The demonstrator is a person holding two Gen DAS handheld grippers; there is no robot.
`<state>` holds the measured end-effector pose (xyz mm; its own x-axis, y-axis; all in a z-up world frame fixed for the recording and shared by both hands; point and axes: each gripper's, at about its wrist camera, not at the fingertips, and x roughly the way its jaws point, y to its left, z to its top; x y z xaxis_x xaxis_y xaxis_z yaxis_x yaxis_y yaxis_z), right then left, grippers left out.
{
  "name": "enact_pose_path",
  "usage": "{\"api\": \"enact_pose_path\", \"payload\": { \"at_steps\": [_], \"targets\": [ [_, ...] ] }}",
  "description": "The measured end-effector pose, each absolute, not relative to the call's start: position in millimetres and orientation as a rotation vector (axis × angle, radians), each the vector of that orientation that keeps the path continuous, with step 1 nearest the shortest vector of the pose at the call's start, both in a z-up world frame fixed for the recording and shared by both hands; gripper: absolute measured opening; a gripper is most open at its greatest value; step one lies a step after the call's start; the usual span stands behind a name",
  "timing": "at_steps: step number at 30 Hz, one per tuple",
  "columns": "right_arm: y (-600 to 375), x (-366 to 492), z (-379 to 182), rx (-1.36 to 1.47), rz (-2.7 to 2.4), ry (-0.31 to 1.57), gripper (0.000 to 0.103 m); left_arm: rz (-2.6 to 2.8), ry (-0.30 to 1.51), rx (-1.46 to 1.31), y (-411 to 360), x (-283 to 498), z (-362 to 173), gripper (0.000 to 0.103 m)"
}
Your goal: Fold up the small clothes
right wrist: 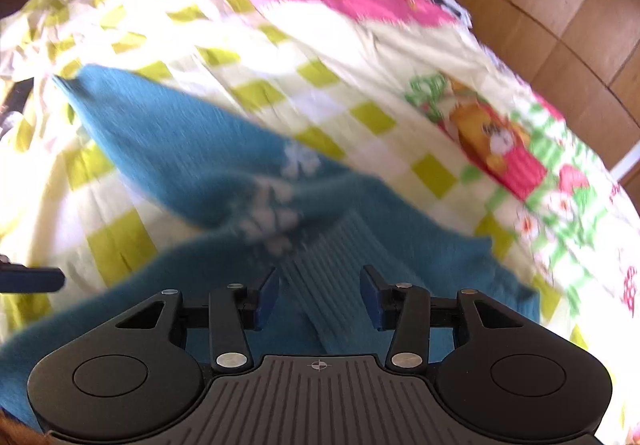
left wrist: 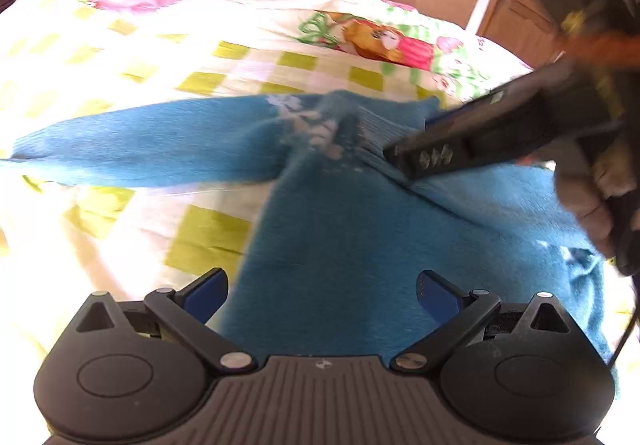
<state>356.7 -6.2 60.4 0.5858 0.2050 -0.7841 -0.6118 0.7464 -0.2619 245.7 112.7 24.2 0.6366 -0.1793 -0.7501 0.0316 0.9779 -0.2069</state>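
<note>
Sweater (left wrist: pixel 340 229) (blue) lies on bedspread (left wrist: pixel 160 57); both tools, left tool (left wrist: pixel 322 295) and right tool (right wrist: pixel 318 295), gape apart.

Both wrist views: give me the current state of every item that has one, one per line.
Blue sweater: lying on the bed, unfolded, one sleeve stretched out flat.
Ribbed collar: facing up, between the right gripper's fingers.
Left gripper: open, over the sweater body, holding nothing.
Right gripper: open, at the collar, not clamped.
Quilt: spread over the bed, wrinkled.
</note>
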Motion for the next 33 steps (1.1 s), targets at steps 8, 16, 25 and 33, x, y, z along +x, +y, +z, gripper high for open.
{"api": "enact_pose_path", "payload": {
  "at_steps": [8, 16, 25, 33],
  "targets": [
    [165.8, 359.0, 31.0, -0.636, 0.869, 0.731, 0.044, -0.004, 0.892, -0.233, 166.1, 235.3, 8.8, 0.103],
    [278.7, 349.6, -4.8, -0.728, 0.964, 0.667, 0.044, 0.115, 0.897, -0.279, 226.5, 228.8, -3.3, 0.103],
    [253.2, 406.6, 56.7, -0.334, 0.800, 0.769, 0.006, 0.099, 0.884, -0.205, 222.5, 253.1, 22.1, 0.103],
    [11.2, 443.8, 193.2, 0.108, 0.516, 0.672, 0.007, -0.041, 0.757, -0.108, 124.3, 290.1, 73.7, 0.103]
  ]
}}
